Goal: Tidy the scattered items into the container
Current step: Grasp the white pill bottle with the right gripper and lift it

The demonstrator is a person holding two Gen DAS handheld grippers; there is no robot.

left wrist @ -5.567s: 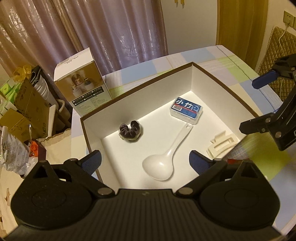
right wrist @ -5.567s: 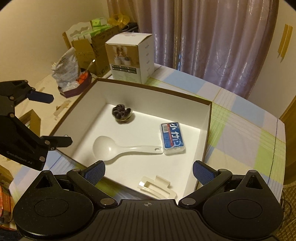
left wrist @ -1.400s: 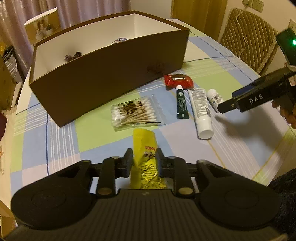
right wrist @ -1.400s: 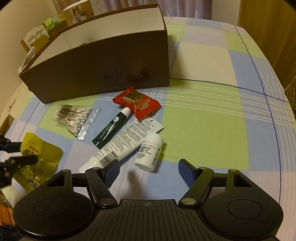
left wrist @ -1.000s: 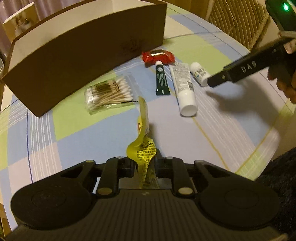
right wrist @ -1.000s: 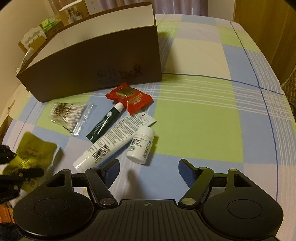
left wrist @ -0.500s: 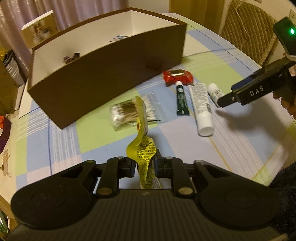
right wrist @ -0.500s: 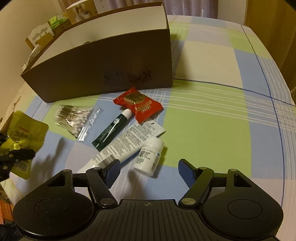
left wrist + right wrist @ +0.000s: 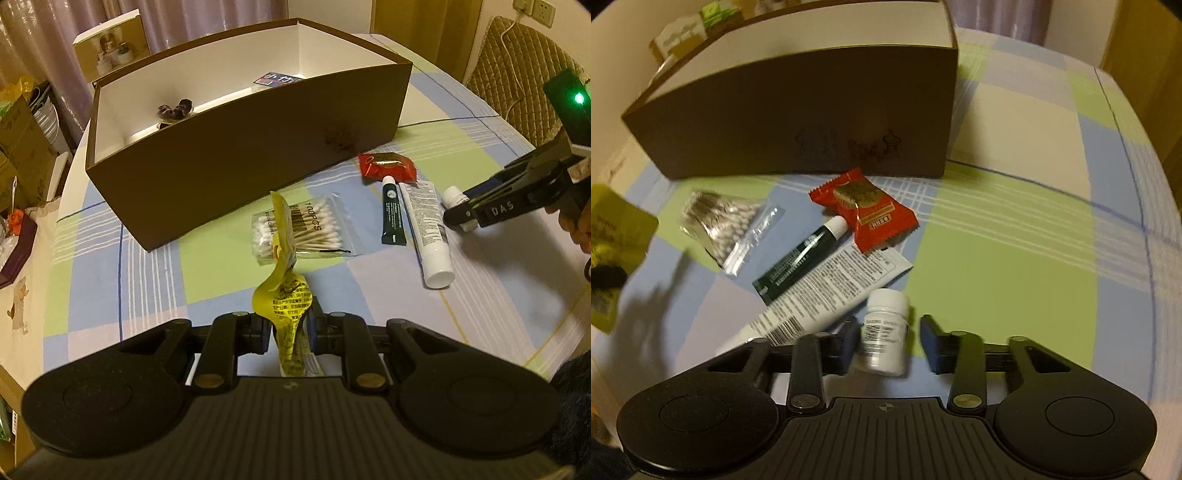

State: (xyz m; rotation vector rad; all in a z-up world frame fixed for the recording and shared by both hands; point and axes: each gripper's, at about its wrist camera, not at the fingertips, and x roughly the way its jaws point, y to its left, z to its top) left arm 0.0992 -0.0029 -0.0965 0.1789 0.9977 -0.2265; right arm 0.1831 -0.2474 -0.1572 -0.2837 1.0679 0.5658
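Between the jaws of the left gripper (image 9: 289, 328) a crumpled yellow sachet (image 9: 286, 295) is pinched, lifted off the checked tablecloth (image 9: 388, 302). The right gripper (image 9: 888, 338) has just been closing around the small white bottle (image 9: 884, 332); its left pad touches, the right shows a gap. Beyond lie a white tube (image 9: 827, 295), a green tube (image 9: 801, 258), a red packet (image 9: 864, 208) and a bag of cotton swabs (image 9: 727, 221), before the brown box (image 9: 798, 122).

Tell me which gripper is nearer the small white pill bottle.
Right. The right gripper has its jaws around the white pill bottle; the left gripper is off to the side, holding the yellow sachet.
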